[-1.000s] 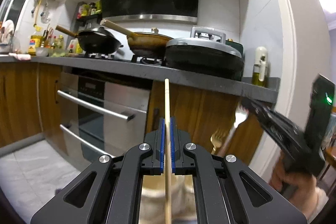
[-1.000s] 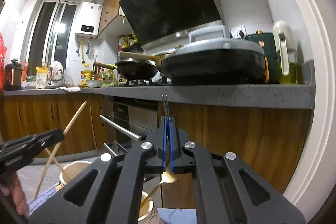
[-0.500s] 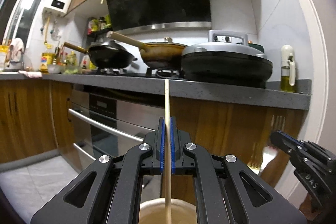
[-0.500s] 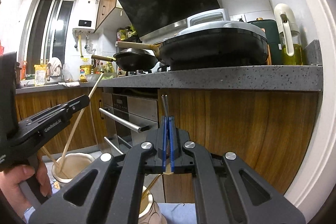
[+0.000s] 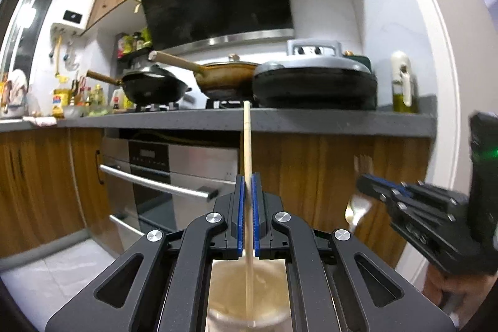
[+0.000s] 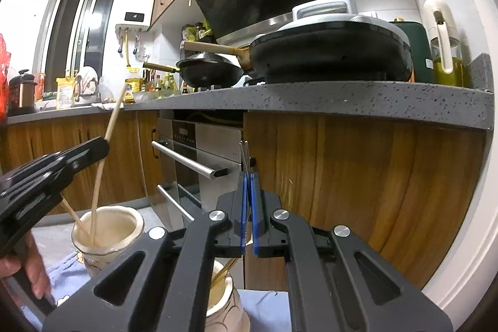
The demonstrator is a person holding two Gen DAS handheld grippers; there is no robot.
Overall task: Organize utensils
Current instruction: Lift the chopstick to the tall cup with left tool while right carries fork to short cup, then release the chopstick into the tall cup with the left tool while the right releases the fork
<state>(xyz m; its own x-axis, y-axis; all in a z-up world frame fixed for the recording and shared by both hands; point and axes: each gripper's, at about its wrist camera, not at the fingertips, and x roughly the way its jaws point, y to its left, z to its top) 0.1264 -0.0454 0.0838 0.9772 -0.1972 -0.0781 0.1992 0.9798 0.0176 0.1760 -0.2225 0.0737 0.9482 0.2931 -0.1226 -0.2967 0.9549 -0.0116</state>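
Chopstick (image 5: 247,145) lower, between left tool (image 5: 247,213) pads.

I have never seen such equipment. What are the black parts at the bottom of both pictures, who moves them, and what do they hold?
They are two hand-held grippers, each carrying its own camera that looks along its fingers; a person works them. In the left camera's picture, the left gripper is shut on a wooden chopstick above a cream jar. In the right camera's picture, the right gripper is shut on a fork above a second jar. The kitchen counter behind bears pans.
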